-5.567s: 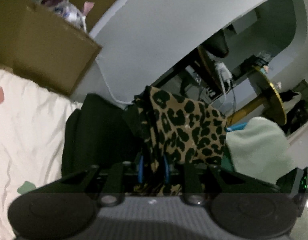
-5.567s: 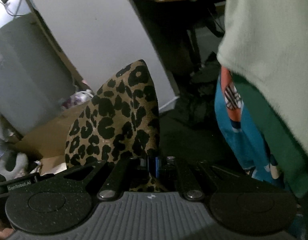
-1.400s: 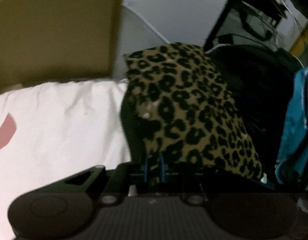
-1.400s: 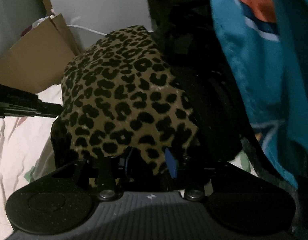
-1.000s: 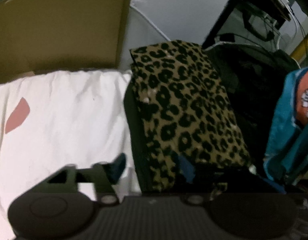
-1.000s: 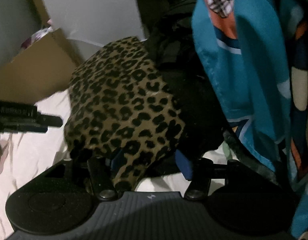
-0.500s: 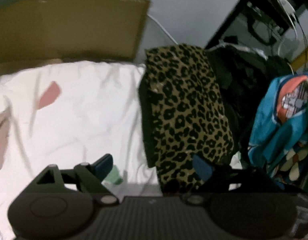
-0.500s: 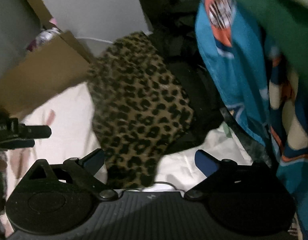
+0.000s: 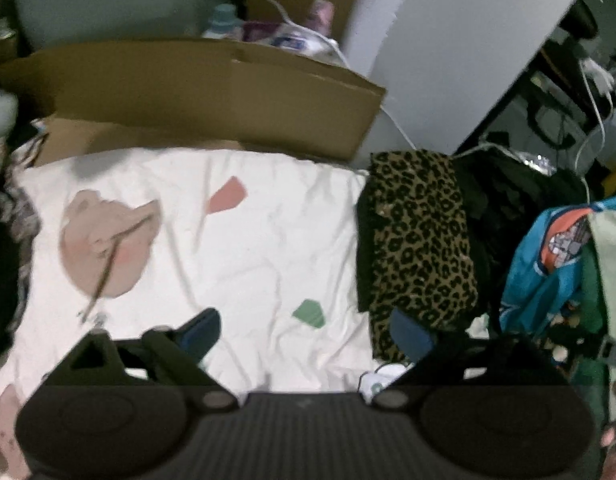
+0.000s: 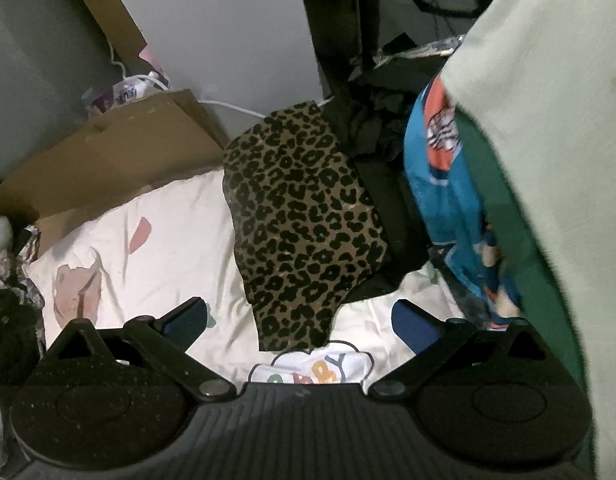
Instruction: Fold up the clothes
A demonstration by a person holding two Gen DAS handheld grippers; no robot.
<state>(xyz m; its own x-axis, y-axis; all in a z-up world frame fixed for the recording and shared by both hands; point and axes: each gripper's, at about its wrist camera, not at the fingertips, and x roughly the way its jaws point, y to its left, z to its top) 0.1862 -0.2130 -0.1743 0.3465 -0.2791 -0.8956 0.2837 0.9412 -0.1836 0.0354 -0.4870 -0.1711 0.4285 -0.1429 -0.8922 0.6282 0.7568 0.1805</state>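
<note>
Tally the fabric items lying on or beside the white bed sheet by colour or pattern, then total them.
Leopard-print garment: 1
Black garment beside and under the leopard one: 1
Teal-and-orange printed garment: 1
Total: 3

Both hand-held grippers, left and right, are open and hold nothing. The dark pile may hide more pieces.

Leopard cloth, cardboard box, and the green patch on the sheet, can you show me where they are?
leopard cloth (image 10: 303,224), right wrist view, middle of its spotted top.
cardboard box (image 9: 211,92), left wrist view, its long brown side.
green patch (image 9: 309,313), left wrist view, its middle, printed on the white sheet.
</note>
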